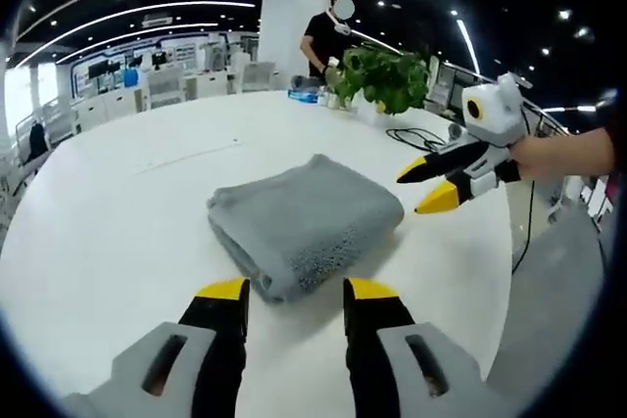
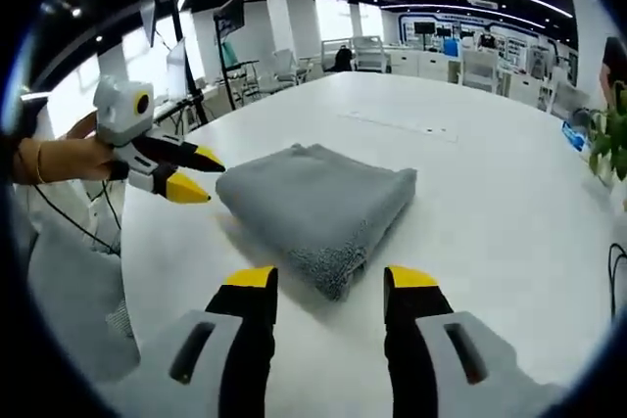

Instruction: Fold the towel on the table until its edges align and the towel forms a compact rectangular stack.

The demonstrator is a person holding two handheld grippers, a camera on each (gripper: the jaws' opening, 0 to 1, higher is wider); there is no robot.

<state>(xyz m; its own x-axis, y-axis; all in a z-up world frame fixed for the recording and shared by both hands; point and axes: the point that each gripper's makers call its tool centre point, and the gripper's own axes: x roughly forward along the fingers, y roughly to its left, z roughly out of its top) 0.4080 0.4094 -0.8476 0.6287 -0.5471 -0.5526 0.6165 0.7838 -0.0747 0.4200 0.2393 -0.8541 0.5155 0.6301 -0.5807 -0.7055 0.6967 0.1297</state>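
Note:
A grey towel (image 1: 302, 219) (image 2: 318, 203) lies folded into a thick rectangular stack on the white table (image 1: 137, 203) (image 2: 500, 183). My left gripper (image 1: 296, 290) stands open just short of the towel's near corner, with nothing between its yellow-tipped jaws. It also comes into the right gripper view (image 2: 194, 173) from the left, held by a hand, close to the towel's left edge. My right gripper (image 2: 332, 278) is open too, empty, in front of the towel's near corner. In the left gripper view it (image 1: 425, 184) hovers beside the towel's right edge.
A potted green plant (image 1: 384, 77) and small items stand at the table's far edge, with a black cable (image 1: 416, 137) nearby. A person (image 1: 325, 34) stands beyond the table. The table edge drops to grey floor (image 1: 549, 310) on the right. Office desks fill the background.

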